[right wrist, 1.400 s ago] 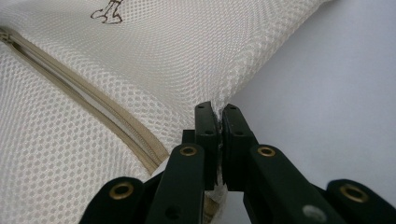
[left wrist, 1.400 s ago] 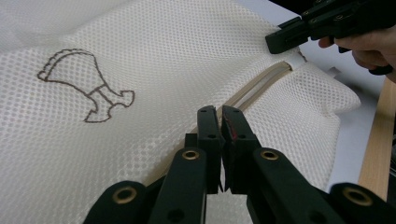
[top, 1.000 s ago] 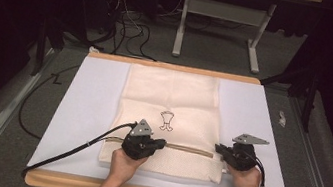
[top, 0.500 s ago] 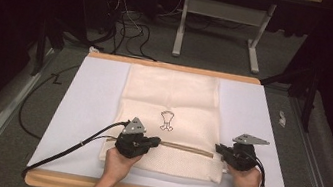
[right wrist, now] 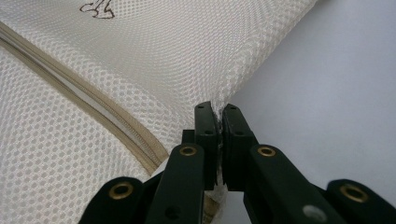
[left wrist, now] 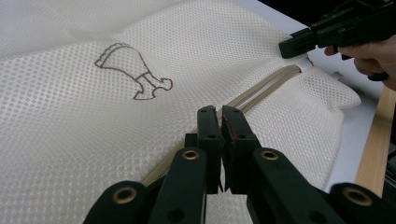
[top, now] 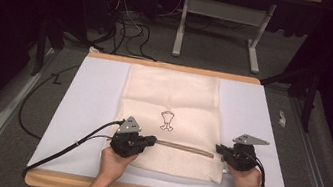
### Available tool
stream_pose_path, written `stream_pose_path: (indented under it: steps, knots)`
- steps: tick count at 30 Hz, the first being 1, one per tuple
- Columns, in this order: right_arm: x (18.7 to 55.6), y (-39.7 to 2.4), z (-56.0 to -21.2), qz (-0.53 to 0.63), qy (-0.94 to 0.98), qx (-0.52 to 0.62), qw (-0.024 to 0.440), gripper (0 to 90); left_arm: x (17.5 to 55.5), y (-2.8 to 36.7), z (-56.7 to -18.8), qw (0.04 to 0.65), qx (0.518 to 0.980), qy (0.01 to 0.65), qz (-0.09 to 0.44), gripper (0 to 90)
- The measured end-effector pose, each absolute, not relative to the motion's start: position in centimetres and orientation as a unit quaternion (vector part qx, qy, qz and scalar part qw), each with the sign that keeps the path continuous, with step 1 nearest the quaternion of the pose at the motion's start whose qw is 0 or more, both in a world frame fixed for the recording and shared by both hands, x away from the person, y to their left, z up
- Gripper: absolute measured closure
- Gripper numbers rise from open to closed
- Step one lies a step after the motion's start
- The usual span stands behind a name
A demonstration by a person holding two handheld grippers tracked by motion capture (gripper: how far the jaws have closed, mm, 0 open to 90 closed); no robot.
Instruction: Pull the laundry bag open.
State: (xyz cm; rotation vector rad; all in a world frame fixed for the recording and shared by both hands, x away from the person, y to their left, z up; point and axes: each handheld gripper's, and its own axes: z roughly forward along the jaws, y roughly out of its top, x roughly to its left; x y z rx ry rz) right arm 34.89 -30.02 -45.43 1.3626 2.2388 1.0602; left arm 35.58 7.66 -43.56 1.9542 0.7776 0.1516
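One cream mesh bag (top: 168,119) lies flat on the white bench (top: 86,106), a small brown figure (top: 167,120) printed above its tan zipper (top: 186,149), which runs between the two tools. The left tool (top: 151,140) is clamped together on the zipper line; whether it pinches the slider is hidden by its jaws. The right tool (top: 219,148) is clamped on the bag's edge beside the zipper's end. Its own view shows mesh pinched between the jaws (right wrist: 217,114); the high view is too small for that.

Cream mesh bag (top: 173,99), brown emblem (top: 167,120), tan zipper (top: 186,149), white mat (top: 87,101)
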Motion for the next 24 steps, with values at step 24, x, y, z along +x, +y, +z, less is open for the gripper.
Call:
stream_pose_path:
  steps: [24]
  knots:
    - [34.9,-30.3,-45.4,0.369,0.781,0.479,0.157,87.8,35.7,9.9,-43.3,0.497,0.797,0.337,0.069,86.9]
